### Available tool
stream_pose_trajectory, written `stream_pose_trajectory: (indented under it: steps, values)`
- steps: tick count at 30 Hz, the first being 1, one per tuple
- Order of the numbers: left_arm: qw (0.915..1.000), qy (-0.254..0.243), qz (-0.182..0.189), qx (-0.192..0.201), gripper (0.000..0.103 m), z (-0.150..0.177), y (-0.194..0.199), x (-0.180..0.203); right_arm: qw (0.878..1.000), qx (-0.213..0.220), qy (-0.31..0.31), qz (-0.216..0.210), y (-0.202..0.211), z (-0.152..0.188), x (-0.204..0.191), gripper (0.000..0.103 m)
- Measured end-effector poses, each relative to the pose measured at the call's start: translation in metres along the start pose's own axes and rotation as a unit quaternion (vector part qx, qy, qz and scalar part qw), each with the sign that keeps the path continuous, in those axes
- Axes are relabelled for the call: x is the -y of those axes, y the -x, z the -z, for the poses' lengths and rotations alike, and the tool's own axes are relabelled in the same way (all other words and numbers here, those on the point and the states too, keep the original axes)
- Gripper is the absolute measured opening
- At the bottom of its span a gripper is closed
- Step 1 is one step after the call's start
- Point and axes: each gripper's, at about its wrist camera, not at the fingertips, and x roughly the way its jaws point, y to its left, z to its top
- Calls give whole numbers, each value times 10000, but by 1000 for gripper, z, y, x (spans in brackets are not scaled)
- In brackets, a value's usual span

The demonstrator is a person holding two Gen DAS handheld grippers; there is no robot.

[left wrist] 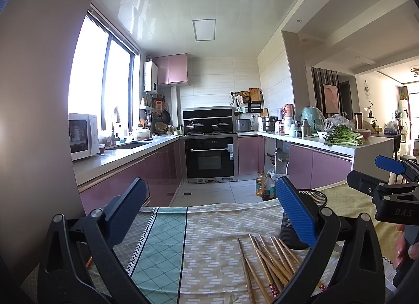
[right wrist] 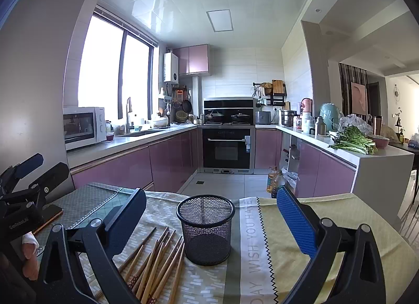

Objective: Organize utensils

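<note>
Both the left tongs (left wrist: 209, 212) and right tongs (right wrist: 212, 215) hang released, empty; loose wooden chopsticks (right wrist: 154, 264) lie beside the black mesh cup (right wrist: 205, 228) between the right pair.

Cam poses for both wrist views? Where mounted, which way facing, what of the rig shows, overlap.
Left wrist: on the left claw, facing across the table into the kitchen; own open fingers, right claw at right.
Right wrist: on the right claw, same heading, cup centred; own open fingers, left claw at left.
Shared: cup, chopsticks, oven.
</note>
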Motion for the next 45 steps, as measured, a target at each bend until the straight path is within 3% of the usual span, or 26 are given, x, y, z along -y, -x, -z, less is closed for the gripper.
stream_pose_trajectory:
  steps: [45]
  values:
    - [10000, -3, -31, -22, 97, 2, -1, 1, 10000, -2, -33, -25, 0, -1, 0, 96]
